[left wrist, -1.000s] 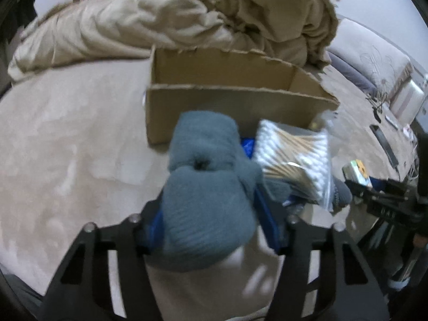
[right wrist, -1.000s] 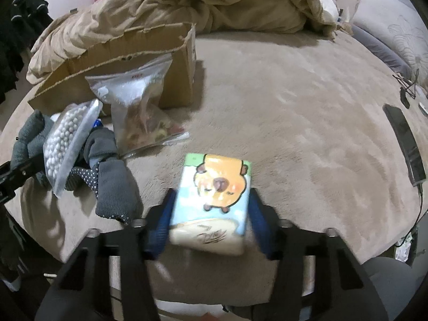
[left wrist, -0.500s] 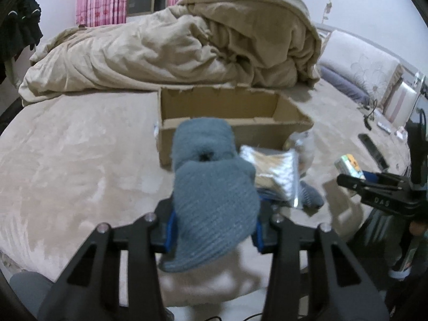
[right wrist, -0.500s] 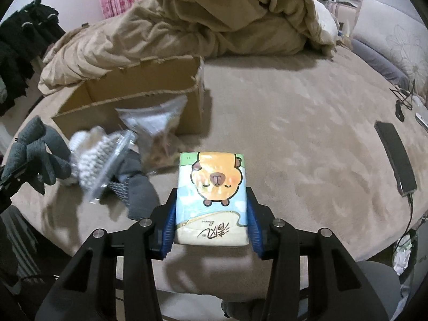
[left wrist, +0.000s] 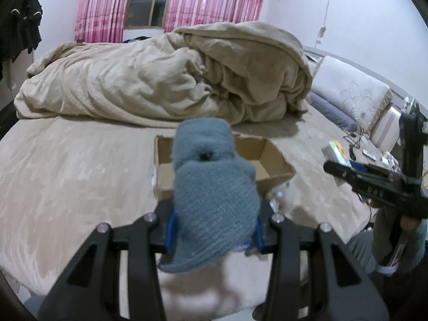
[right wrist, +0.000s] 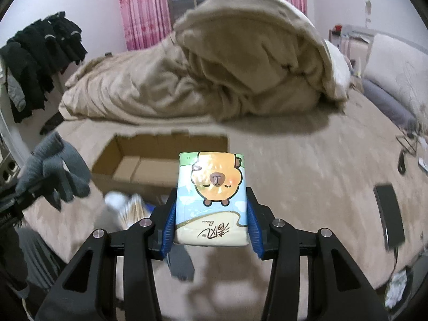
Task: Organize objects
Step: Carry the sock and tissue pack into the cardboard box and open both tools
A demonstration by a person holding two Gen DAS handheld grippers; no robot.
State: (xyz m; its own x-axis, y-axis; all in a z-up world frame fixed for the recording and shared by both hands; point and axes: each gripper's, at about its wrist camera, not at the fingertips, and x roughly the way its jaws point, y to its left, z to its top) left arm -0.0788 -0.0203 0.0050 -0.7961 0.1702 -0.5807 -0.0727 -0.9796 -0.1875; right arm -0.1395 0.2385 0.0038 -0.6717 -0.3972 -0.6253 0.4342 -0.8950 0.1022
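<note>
Grey knitted glove (left wrist: 214, 200) sits clamped between our left gripper (left wrist: 214, 230) pads, held above the bed (left wrist: 67, 174) in front of the open cardboard box (left wrist: 270, 160). Our right gripper (right wrist: 211, 227) pinches a cartoon-printed tissue pack (right wrist: 211, 195) over the box.

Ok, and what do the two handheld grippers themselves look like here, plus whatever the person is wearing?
Both match: the left gripper and right gripper have black angular frames with triangular cut-outs, silver round screw heads and blue ribbed pads on the fingers. Seen from the left wrist camera, the right one bears faint embossed lettering. The person wears a grey sleeve.
</note>
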